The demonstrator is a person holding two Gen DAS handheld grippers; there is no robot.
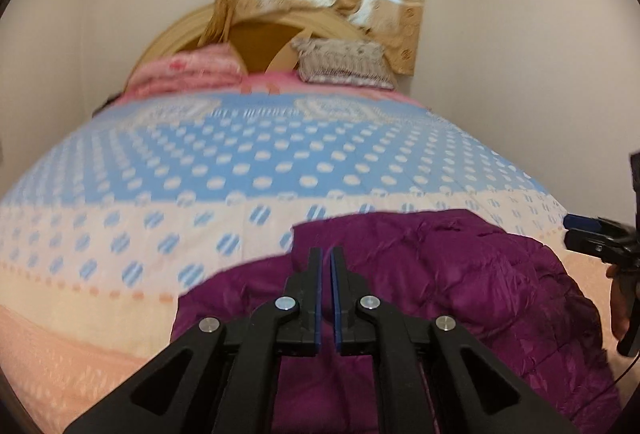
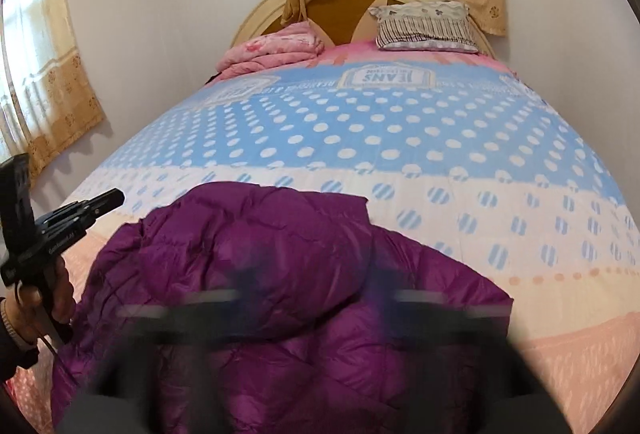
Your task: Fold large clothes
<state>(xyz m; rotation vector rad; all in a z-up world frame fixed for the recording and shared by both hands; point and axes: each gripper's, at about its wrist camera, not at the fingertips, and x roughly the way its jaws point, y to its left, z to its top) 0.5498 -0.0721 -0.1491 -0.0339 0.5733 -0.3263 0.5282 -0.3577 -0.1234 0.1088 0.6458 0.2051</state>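
A bed (image 2: 460, 138) with a dotted blue cover fills the room to the walls, the purple jacket (image 2: 280, 274) crumpled at its near edge, left hand-held gripper (image 1: 325, 266) nearly shut on nothing, right hand-held gripper (image 1: 576, 230) blurred in its own view, seemingly wide; only the right view shows the side curtain (image 2: 52, 74).

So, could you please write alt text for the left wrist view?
A purple puffer jacket lies crumpled at the near edge of a bed with a blue polka-dot cover; the left claw, nearly closed and empty, hovers over it. Pillows and a curtained window sit beyond, and the right claw shows at the right edge.
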